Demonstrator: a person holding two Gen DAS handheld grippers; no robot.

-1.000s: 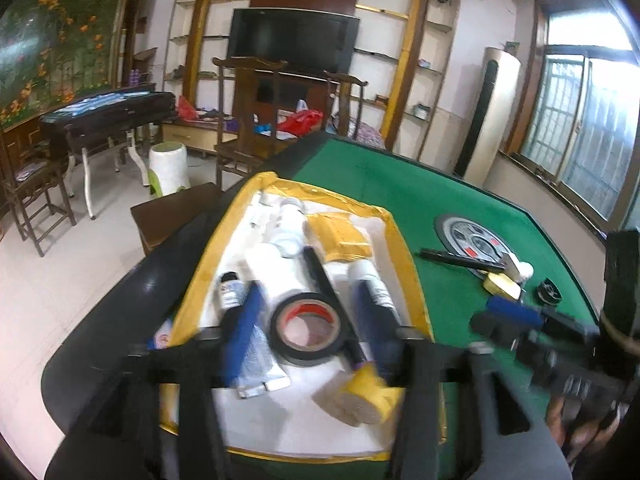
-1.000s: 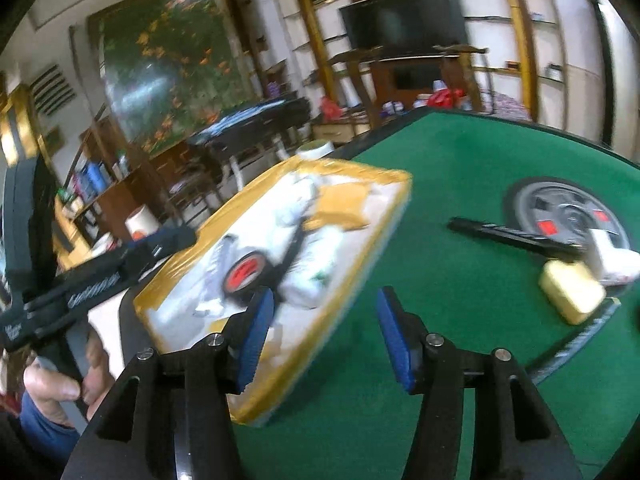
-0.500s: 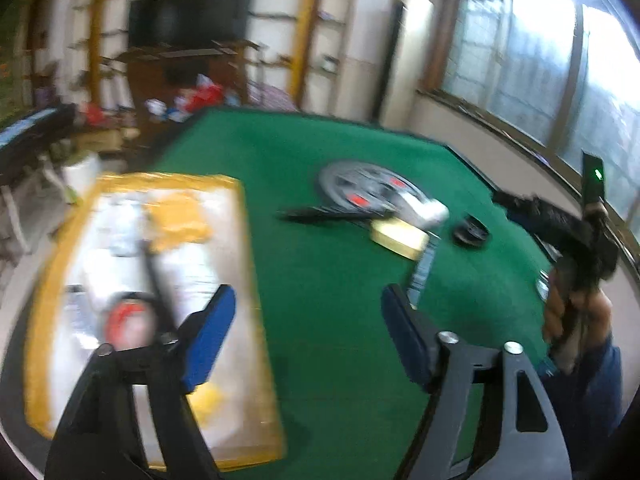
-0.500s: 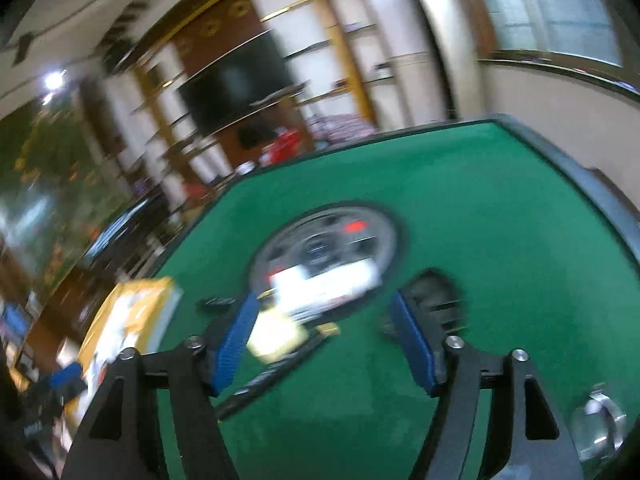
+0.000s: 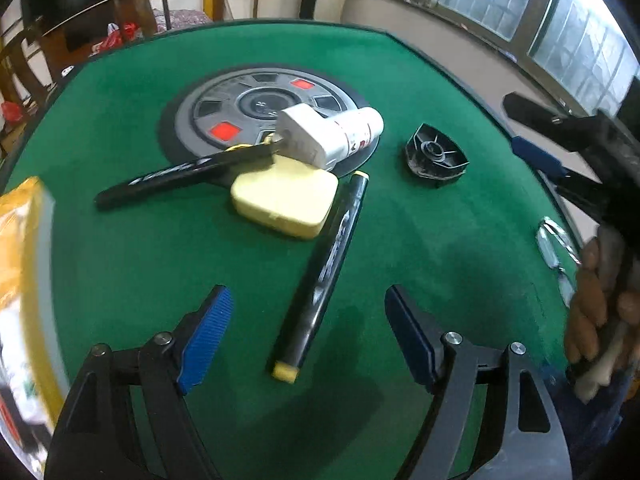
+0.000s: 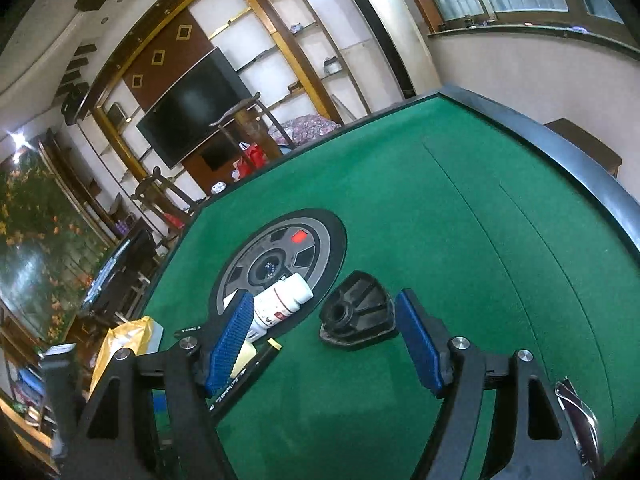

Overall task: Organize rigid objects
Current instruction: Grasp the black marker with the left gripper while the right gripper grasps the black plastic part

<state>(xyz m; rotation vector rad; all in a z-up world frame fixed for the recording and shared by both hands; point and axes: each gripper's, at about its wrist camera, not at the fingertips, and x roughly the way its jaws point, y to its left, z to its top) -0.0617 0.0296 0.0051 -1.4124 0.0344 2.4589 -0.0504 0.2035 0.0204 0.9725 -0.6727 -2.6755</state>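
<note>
In the left wrist view my left gripper (image 5: 308, 332) is open and empty, with a black marker with yellow ends (image 5: 324, 276) lying between its fingers on the green table (image 5: 420, 220). Beyond it lie a pale yellow block (image 5: 284, 200), a second black marker (image 5: 180, 172), a white bottle (image 5: 340, 136) and a black plastic cap (image 5: 436, 156). My right gripper (image 6: 324, 344) is open and empty, just short of the black cap (image 6: 356, 316). The right gripper also shows at the right of the left wrist view (image 5: 560, 148).
A yellow-rimmed tray (image 5: 24, 280) with sorted items sits at the table's left edge. A round grey dial (image 5: 256, 112) is set in the table centre. Metal clips (image 5: 554, 248) lie near the right edge. Chairs, shelves and a TV stand behind.
Both grippers have swung right, away from the tray. The left one has come down over the black marker; the right one has come close to the black cap.
</note>
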